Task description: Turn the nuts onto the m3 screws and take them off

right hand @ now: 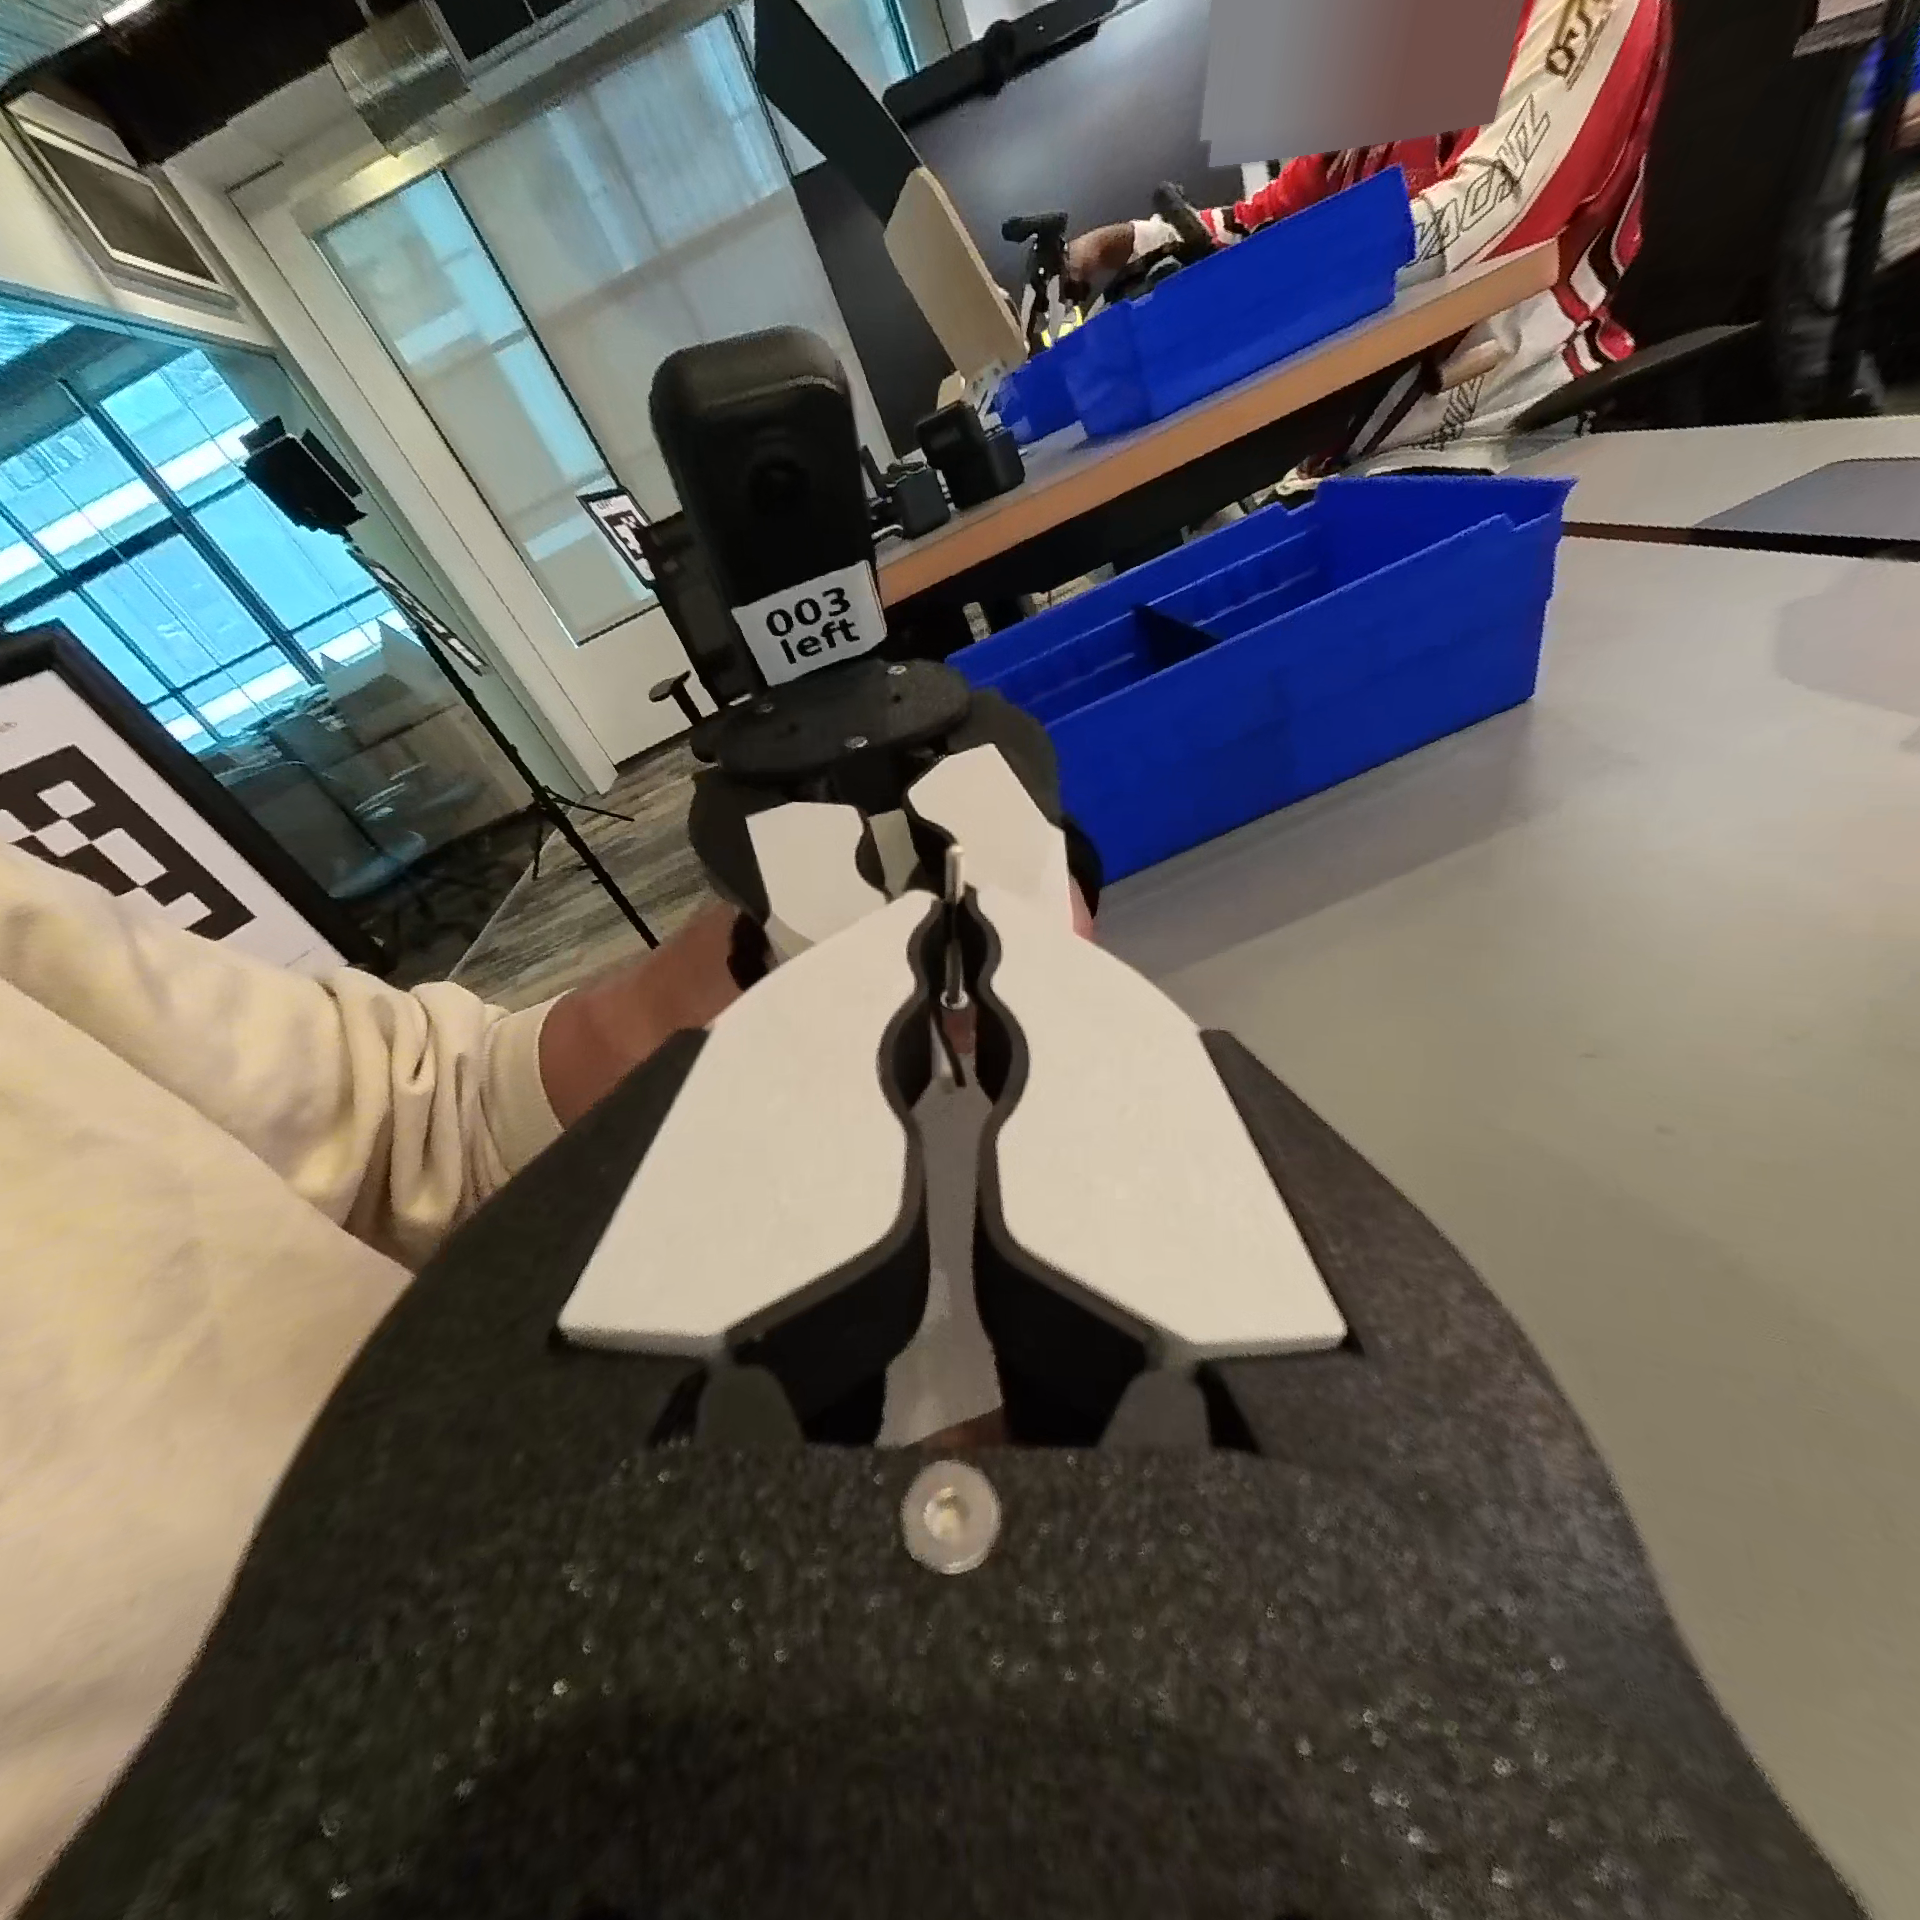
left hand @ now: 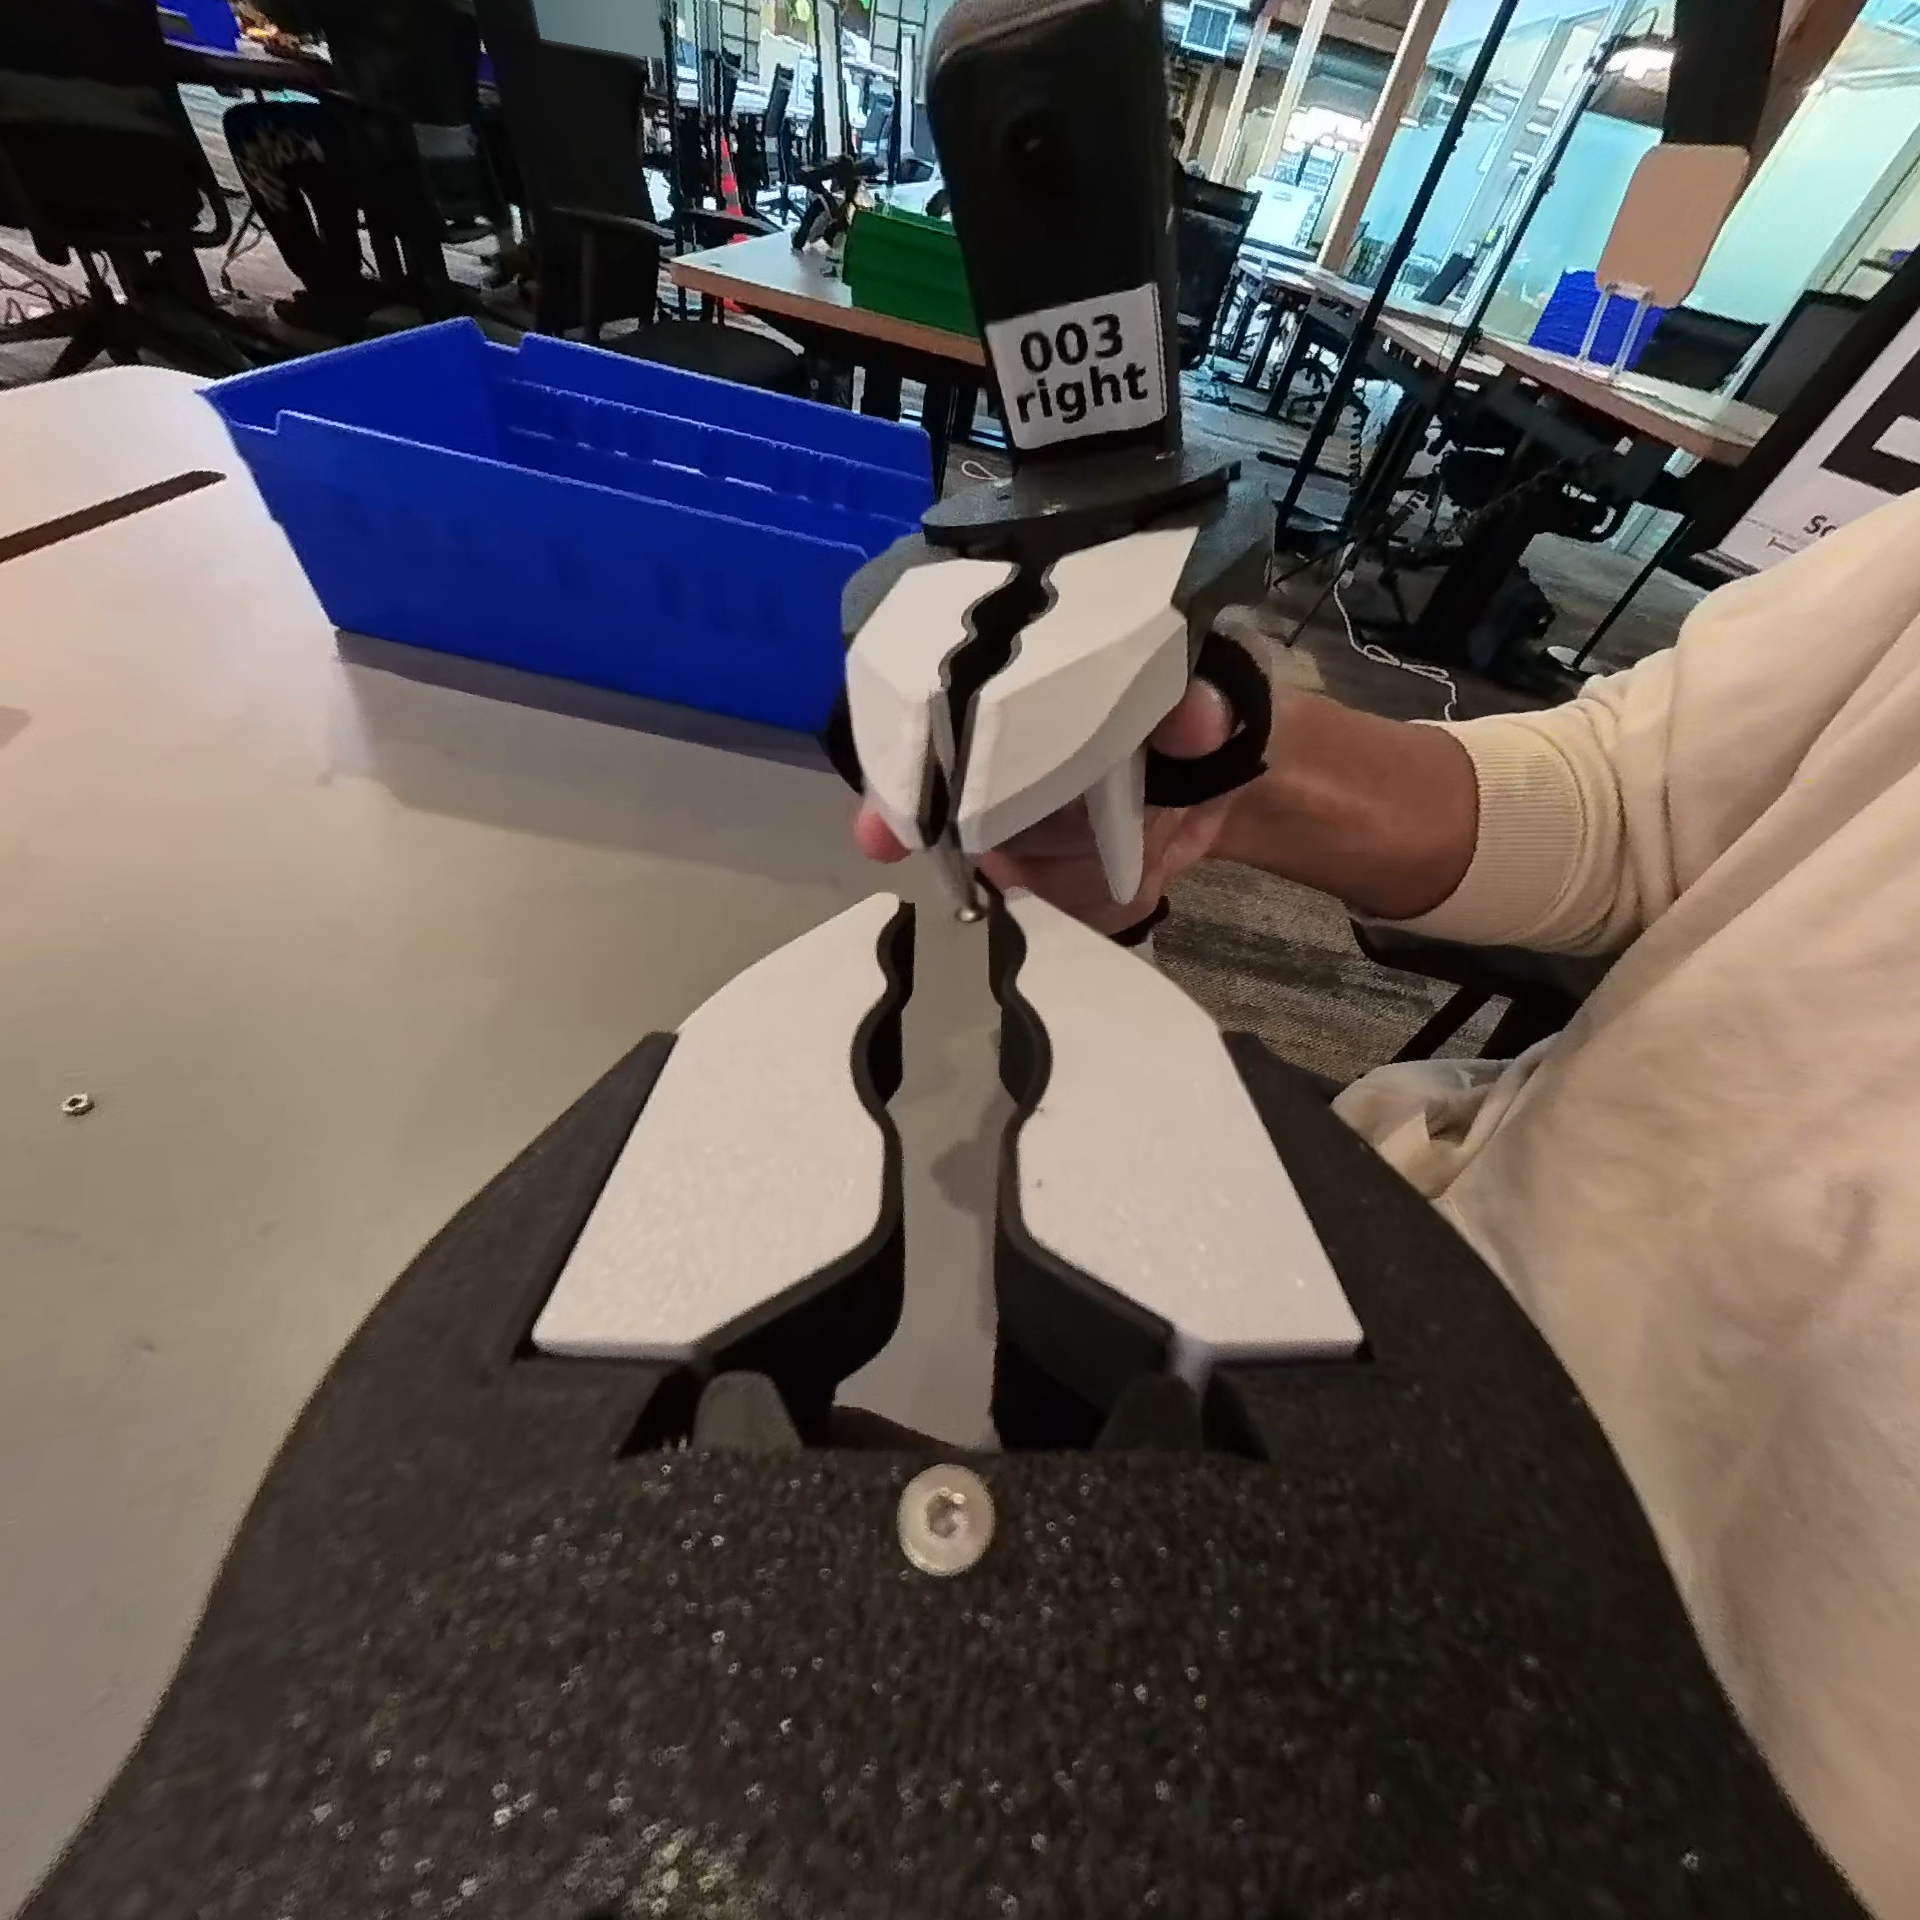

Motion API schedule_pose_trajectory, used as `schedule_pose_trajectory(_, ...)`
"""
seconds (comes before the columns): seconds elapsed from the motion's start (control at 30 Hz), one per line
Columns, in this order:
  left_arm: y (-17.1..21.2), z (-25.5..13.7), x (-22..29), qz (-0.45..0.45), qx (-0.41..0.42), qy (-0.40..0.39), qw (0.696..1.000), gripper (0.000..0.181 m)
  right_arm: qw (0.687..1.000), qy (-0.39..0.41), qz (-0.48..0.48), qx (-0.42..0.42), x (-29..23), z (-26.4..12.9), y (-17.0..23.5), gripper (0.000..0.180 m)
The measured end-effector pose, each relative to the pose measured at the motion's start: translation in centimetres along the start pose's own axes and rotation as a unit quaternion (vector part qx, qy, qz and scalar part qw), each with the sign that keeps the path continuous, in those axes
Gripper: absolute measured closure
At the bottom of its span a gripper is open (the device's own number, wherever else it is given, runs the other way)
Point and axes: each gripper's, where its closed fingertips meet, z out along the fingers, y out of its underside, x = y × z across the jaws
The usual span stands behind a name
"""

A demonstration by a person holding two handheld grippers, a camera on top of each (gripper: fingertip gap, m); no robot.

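My right gripper is shut on a thin silver M3 screw, held lengthwise between the white fingertips. The screw's front end sticks out past them. A small silver collar, perhaps a nut, sits on the shaft behind the tips. In the left wrist view the right gripper points its screw at my left gripper. The left gripper is open, and its tips flank the screw's ringed end without touching it. A loose nut lies on the grey table at far left.
A blue divided bin stands on the table behind the grippers and also shows in the right wrist view. A person's cream sleeve fills the right side. Another person sits at a far desk with more blue bins. Less than 4 cm separates the two grippers' tips. Both grippers' tips are roughly 25 cm from the loose nut.
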Motion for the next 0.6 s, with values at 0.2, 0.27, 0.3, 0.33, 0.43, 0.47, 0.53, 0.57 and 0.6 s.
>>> schedule_pose_trajectory(0.2,0.1,0.0,0.0,0.009,0.005,0.000,1.000,0.176,1.000,0.010,-0.003,-0.010,0.3,0.1,0.2,0.177)
schedule_pose_trajectory(0.27,0.3,-0.1,-0.3,0.009,0.004,-0.005,1.000,0.177,1.000,0.021,-0.012,-0.012,0.6,0.1,0.3,0.174)
schedule_pose_trajectory(0.3,0.4,-0.1,-0.5,0.009,0.007,-0.010,1.000,0.177,0.999,0.026,-0.017,-0.014,0.8,0.0,0.2,0.161)
schedule_pose_trajectory(0.33,0.6,-0.3,-0.9,0.009,0.010,-0.022,1.000,0.177,0.999,0.033,-0.019,-0.017,1.0,-0.3,0.1,0.149)
schedule_pose_trajectory(0.43,1.6,-1.1,-2.3,-0.018,0.033,-0.051,0.998,0.177,0.994,0.089,-0.048,-0.036,3.5,-2.0,-0.3,0.146)
schedule_pose_trajectory(0.47,2.1,-1.4,-2.8,-0.025,0.043,-0.064,0.997,0.177,0.990,0.121,-0.055,-0.053,5.0,-2.6,-0.2,0.144)
schedule_pose_trajectory(0.53,3.4,-1.9,-4.3,-0.028,0.043,-0.106,0.993,0.177,0.974,0.196,-0.059,-0.097,8.9,-3.6,0.2,0.140)
schedule_pose_trajectory(0.57,3.8,-2.2,-5.1,-0.026,0.045,-0.126,0.991,0.177,0.960,0.240,-0.066,-0.127,11.1,-4.1,0.6,0.139)
schedule_pose_trajectory(0.6,4.1,-2.4,-5.8,-0.025,0.049,-0.143,0.988,0.177,0.943,0.281,-0.079,-0.160,13.3,-4.4,1.2,0.138)
